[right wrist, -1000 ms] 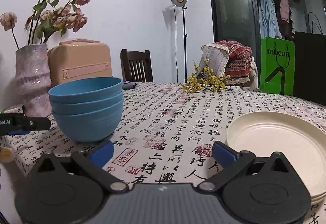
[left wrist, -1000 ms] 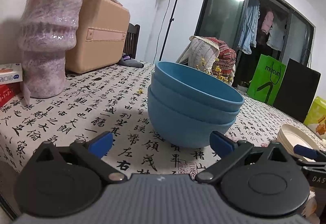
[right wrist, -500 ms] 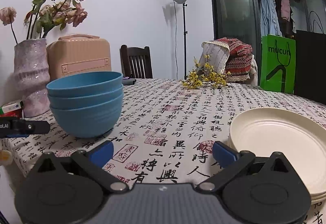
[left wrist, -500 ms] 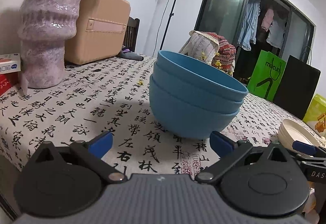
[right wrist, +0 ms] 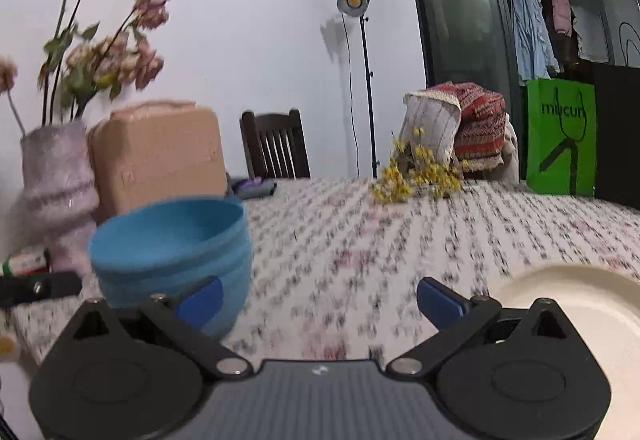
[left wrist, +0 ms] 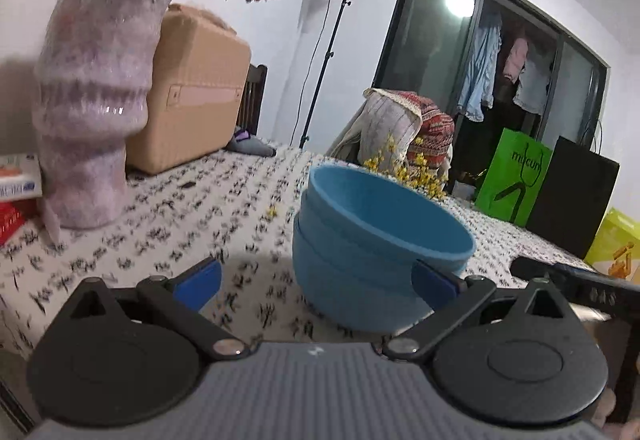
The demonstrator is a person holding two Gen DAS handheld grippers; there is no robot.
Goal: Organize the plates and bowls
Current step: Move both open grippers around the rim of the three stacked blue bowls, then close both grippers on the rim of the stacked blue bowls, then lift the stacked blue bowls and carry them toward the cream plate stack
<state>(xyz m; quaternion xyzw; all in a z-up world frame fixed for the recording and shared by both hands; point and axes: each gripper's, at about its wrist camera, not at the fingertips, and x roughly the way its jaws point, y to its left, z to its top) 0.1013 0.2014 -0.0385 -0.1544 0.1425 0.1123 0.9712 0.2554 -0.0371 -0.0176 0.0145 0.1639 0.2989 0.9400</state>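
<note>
A stack of three blue bowls point(left wrist: 372, 252) stands on the patterned tablecloth point(left wrist: 224, 207), just ahead of my left gripper point(left wrist: 316, 282). That gripper is open and empty, with its right fingertip point(left wrist: 434, 286) in front of the stack's right side. In the right wrist view the same bowls point(right wrist: 172, 252) are at the left and a stack of cream plates point(right wrist: 576, 300) is at the right. My right gripper point(right wrist: 320, 302) is open and empty between them, above the cloth.
A pink vase point(left wrist: 92, 107) with dried flowers and a tan case point(left wrist: 192, 95) stand at the back left. Yellow flowers point(right wrist: 420, 171) lie on the far side. A green bag point(right wrist: 560, 135) and chairs stand beyond the table. The right gripper's body point(left wrist: 576, 280) shows at the left view's right edge.
Both grippers have risen and tilted, so the bowls' insides now show. The bowls and plates have not moved. The views are blurred by motion.
</note>
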